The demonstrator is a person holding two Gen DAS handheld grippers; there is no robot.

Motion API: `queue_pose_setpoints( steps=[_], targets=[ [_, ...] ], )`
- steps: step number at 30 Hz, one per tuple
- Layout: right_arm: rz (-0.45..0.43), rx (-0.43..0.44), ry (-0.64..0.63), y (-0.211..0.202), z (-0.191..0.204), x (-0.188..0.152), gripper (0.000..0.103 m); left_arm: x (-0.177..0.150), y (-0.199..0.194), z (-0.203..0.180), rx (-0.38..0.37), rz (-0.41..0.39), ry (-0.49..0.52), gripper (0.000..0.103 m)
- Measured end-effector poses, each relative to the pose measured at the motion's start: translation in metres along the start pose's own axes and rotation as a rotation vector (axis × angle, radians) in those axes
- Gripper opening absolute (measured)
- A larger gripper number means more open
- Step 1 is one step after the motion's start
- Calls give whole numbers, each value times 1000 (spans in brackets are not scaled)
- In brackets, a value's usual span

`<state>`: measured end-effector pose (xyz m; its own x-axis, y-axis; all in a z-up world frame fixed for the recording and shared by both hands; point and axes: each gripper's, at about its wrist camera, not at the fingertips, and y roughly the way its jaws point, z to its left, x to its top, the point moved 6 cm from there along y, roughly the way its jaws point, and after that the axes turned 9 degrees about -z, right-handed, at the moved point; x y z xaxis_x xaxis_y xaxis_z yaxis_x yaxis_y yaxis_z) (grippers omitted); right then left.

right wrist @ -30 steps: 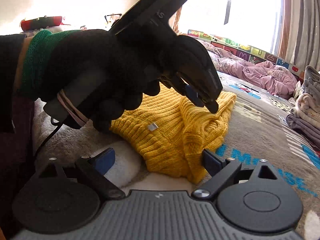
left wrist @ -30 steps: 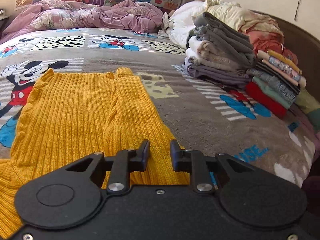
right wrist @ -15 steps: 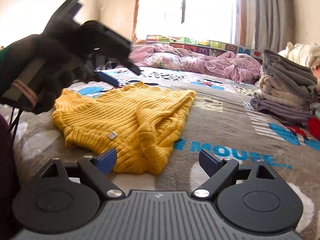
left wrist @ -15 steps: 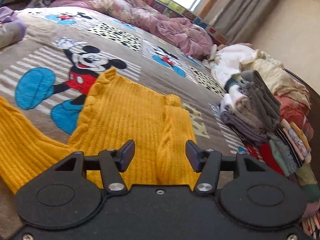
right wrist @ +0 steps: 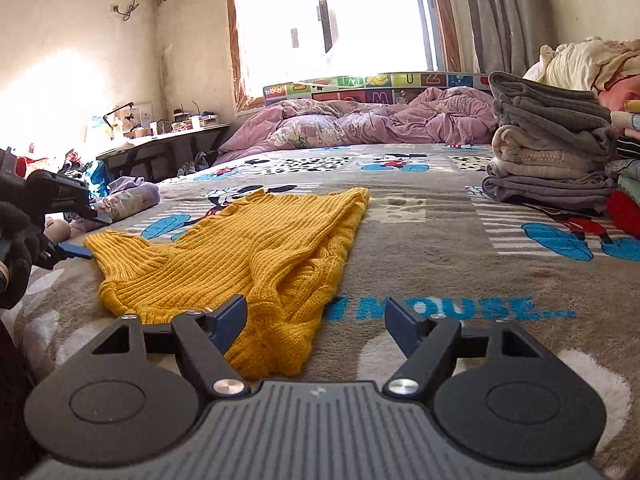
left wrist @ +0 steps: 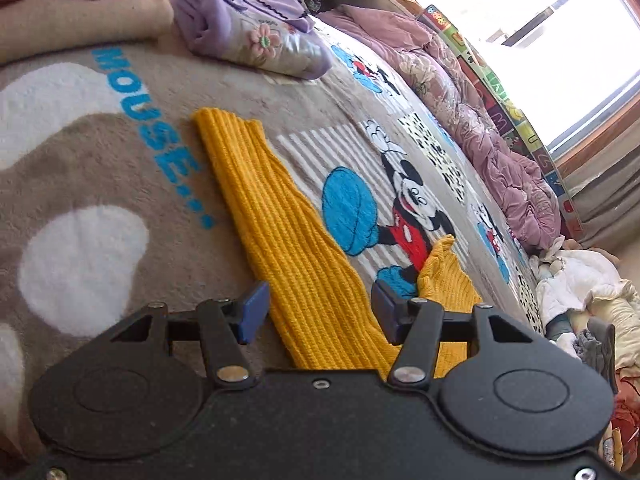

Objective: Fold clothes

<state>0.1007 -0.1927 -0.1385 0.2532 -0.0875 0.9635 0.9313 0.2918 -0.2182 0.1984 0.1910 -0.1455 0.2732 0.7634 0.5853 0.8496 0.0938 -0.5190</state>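
The yellow sweater point(right wrist: 256, 248) lies half-folded on the bed point(right wrist: 432, 240), its sleeve point(left wrist: 276, 220) stretched outward. Left tongs point(left wrist: 318, 310) straddle that sleeve, spread, gripping nothing, apparently ready to fold it inward. Right tongs point(right wrist: 316, 324) are closing at the sweater's near corner, not yet pinching.

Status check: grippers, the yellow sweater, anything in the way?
Left gripper open over the sleeve, empty. Right gripper closing, nothing between pads. Yellow sweater partly folded on blanket. Path clear.
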Motion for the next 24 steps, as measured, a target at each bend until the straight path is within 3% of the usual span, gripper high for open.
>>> queue_pose_setpoints(
  steps=[3,8,10,11,12,14,19,24],
  targets=[
    [7,2,42,1,-4,0,76,-6,7,16,0,13,-21,55],
    [23,11,48,5,-1,-5,76,1,21,26,-96,-43,-92,53],
    [35,6,48,6,-3,-9,76,6,28,24,-113,-59,-78,45],
    [42,2,47,7,-3,-11,76,6,29,21,-118,-58,-62,20],
    [47,-4,54,7,-6,-12,76,7,30,17,-123,-57,-44,6],
    [49,-12,82,7,-12,-11,76,5,23,2,-171,-75,-23,6],
    [46,-22,230,9,-34,-12,76,-14,-4,-76,-351,-110,153,6],
    [38,-6,403,12,-55,-17,76,-66,-29,-161,-511,-108,415,6]
  ],
)
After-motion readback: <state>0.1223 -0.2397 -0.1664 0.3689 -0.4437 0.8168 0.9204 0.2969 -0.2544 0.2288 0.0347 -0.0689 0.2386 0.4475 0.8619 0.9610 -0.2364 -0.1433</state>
